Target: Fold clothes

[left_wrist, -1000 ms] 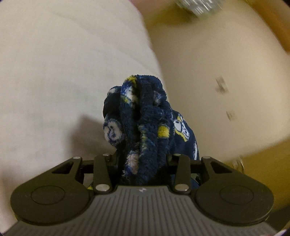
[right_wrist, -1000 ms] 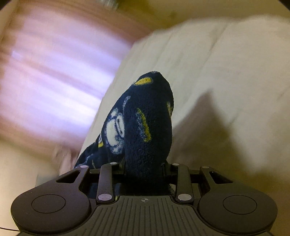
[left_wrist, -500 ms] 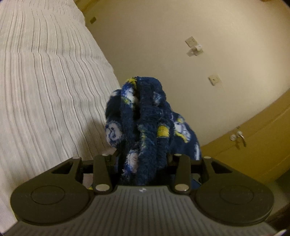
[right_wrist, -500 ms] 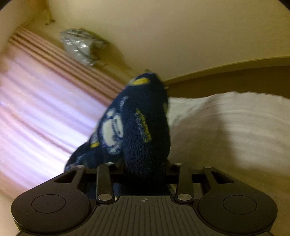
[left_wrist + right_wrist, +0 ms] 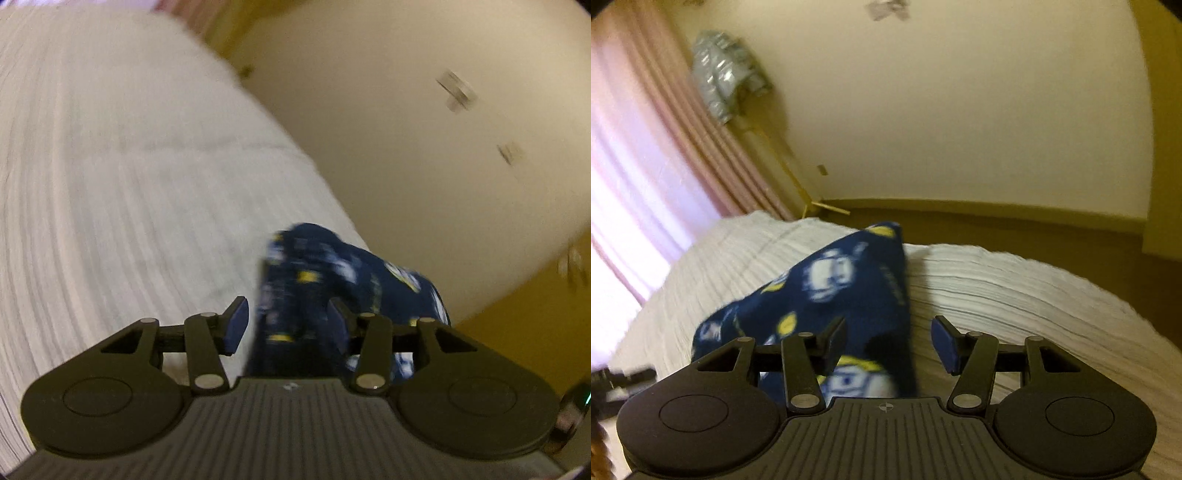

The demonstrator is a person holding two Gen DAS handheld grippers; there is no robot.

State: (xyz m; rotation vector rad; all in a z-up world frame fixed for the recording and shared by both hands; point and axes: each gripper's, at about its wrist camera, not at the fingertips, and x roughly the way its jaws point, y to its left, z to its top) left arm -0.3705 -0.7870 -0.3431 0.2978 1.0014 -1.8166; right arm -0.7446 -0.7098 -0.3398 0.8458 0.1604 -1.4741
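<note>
The navy fleece garment (image 5: 314,273) has a white and yellow print and lies bunched on the white ribbed bedcover (image 5: 110,184). In the left wrist view my left gripper (image 5: 286,325) is open around a blurred fold of it, with a gap beside the left pad. In the right wrist view the garment (image 5: 831,288) forms a flat pointed corner on the bedcover (image 5: 1015,291). My right gripper (image 5: 890,343) is open, and the cloth lies between its fingers towards the left one. The right pad (image 5: 943,347) is bare.
A cream wall with socket plates (image 5: 456,92) rises past the bed's right edge, above a yellow wooden cabinet (image 5: 535,314). A pink curtain (image 5: 646,166) hangs at the left, with a silvery padded item (image 5: 720,81) next to it. The bedcover stretches away to the left.
Both grippers were shut on the garment and now stand open. The cloth has sunk lower between the fingers onto the bed. Both cameras have swung.
</note>
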